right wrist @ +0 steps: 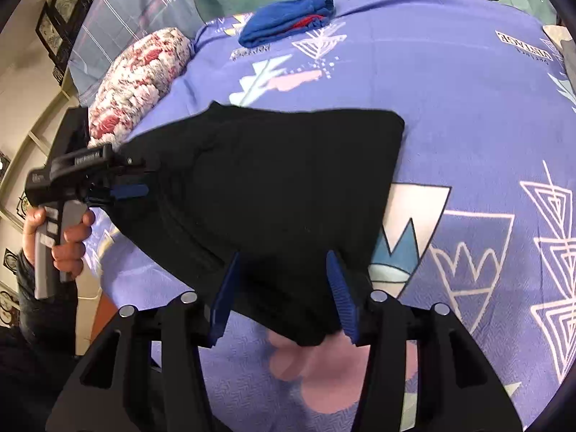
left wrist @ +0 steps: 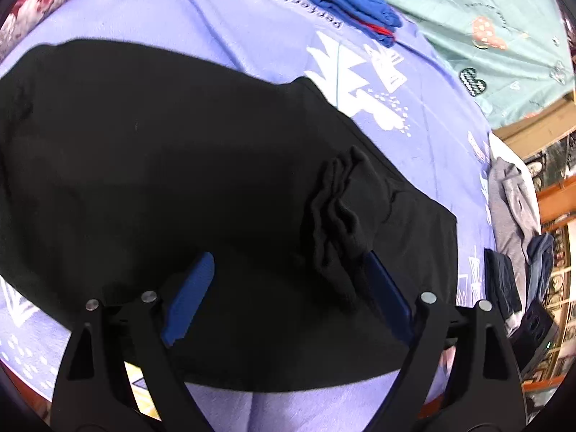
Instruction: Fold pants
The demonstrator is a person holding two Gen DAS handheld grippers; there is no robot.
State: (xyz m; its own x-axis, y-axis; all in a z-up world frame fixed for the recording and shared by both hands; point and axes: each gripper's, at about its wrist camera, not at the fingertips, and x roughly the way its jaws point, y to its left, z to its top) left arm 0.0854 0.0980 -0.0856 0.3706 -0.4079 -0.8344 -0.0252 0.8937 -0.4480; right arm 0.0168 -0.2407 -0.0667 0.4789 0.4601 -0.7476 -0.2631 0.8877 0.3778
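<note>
The black pants (left wrist: 180, 165) lie folded on a purple bed cover (left wrist: 252, 25) with white shapes on it. They fill the middle of the bed.

The left gripper (left wrist: 284, 288) has its two blue fingers (left wrist: 189, 298) wide apart. A bunched-up bit of the pants rests against the right finger, but the fingers do not squeeze it. From the right wrist view, this left gripper (right wrist: 129, 190) sits at the left edge of the pants (right wrist: 288, 194), with a hand (right wrist: 68, 241) holding its handle.

The right gripper (right wrist: 284, 288) is wide open too. Its blue fingers (right wrist: 340, 295) sit on each side of the near corner of the pants, and they do not pinch it.

Far away on the bed lies a small blue cloth (left wrist: 352, 0) with a bit of red. A flowery pillow (right wrist: 140, 75) sits at the far left. Some gray clothes (left wrist: 511, 201) lie off the right side of the bed.
</note>
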